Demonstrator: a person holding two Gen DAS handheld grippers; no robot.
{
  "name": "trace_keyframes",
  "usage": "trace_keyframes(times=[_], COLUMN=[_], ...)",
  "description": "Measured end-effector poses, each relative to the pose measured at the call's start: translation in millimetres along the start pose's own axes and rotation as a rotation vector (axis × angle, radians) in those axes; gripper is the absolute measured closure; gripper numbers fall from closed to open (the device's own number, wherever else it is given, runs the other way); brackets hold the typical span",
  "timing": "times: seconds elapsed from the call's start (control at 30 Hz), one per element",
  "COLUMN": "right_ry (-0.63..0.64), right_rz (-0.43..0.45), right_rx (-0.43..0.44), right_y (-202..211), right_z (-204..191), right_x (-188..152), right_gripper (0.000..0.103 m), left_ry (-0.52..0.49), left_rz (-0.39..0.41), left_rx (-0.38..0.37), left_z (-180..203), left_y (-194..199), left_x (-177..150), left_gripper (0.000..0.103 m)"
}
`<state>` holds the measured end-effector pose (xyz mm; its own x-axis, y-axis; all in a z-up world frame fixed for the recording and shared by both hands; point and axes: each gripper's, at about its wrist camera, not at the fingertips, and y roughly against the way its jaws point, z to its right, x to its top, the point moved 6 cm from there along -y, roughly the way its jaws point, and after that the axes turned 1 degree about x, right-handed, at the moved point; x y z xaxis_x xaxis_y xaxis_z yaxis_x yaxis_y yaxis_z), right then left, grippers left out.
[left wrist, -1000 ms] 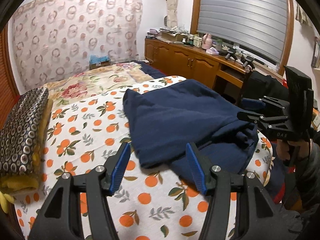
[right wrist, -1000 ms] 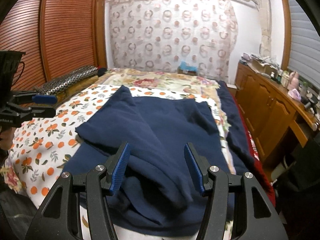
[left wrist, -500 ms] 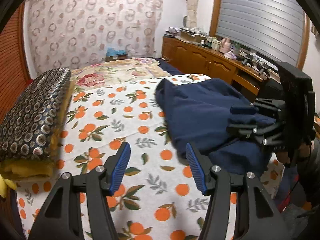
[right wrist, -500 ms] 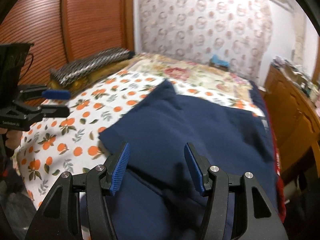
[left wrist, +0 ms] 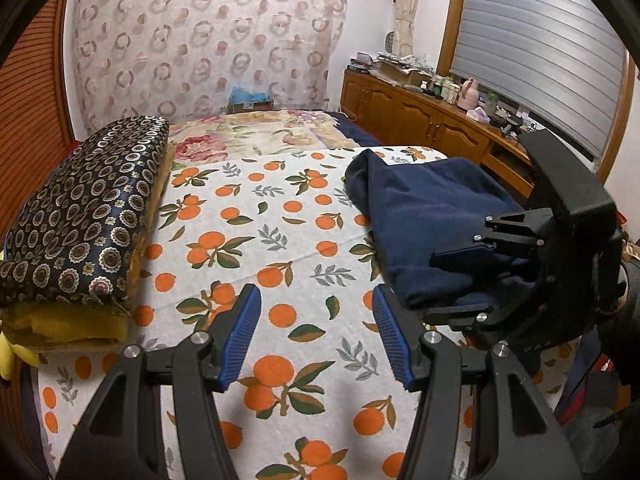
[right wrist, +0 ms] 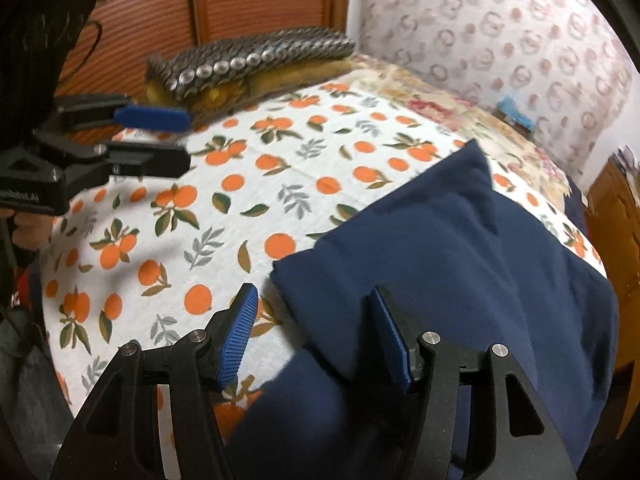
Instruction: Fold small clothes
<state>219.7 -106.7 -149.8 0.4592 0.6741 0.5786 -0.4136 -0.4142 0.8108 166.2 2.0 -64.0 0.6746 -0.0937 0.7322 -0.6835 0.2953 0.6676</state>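
1. Left gripper (left wrist: 316,336): released, empty, above orange-print sheet (left wrist: 256,240).
2. Right gripper (right wrist: 312,340): released, straddling garment edge.
3. Navy garment (right wrist: 460,264): folded, at 3 o'clock on sheet in the left view.

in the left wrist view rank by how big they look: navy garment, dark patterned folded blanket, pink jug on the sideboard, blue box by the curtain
1-2. dark patterned folded blanket and navy garment: look alike; the right claw hides part of the garment, so no ranking.
3. blue box.
4. pink jug, close to the box; both are far away.
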Motion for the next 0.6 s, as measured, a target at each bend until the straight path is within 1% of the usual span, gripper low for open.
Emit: trace_keyframes(times=[0.23, 0.33, 0.37, 0.4, 0.43, 0.47, 0.5, 0.6], right_ry=[0.055, 0.068, 0.070, 0.080, 0.092, 0.103, 0.102, 0.068], right_rz=[-0.071, -0.077, -0.078, -0.080, -0.081, -0.078, -0.068, -0.025], right_rx=[-0.044, -0.059, -0.065, -0.080, -0.096, -0.108, -0.096, -0.078], right_y=[-13, -15, -15, -16, -16, -14, -12, 0], right_z=[0, 1, 2, 2, 3, 5, 7, 18], right_x=[1, 2, 3, 5, 5, 6, 7, 14], right_gripper=[0.044, 0.047, 0.053, 0.069, 0.079, 0.092, 0.094, 0.096], left_ry=[0.013, 0.017, 0.019, 0.023, 0.025, 0.028, 0.029, 0.025], left_rz=[0.000, -0.005, -0.007, -0.010, -0.012, -0.017, -0.020, -0.026], left_rx=[-0.016, -0.018, -0.018, -0.018, -0.019, -0.020, -0.020, -0.021], left_z=[-5, -7, -8, -9, -9, -9, -9, -8], left_y=[-2, -5, -6, -7, -8, -9, -10, -14], left_x=[-2, -3, -4, -5, -5, -6, -5, -3], left_gripper=[0.046, 0.046, 0.046, 0.046, 0.046, 0.046, 0.046, 0.046])
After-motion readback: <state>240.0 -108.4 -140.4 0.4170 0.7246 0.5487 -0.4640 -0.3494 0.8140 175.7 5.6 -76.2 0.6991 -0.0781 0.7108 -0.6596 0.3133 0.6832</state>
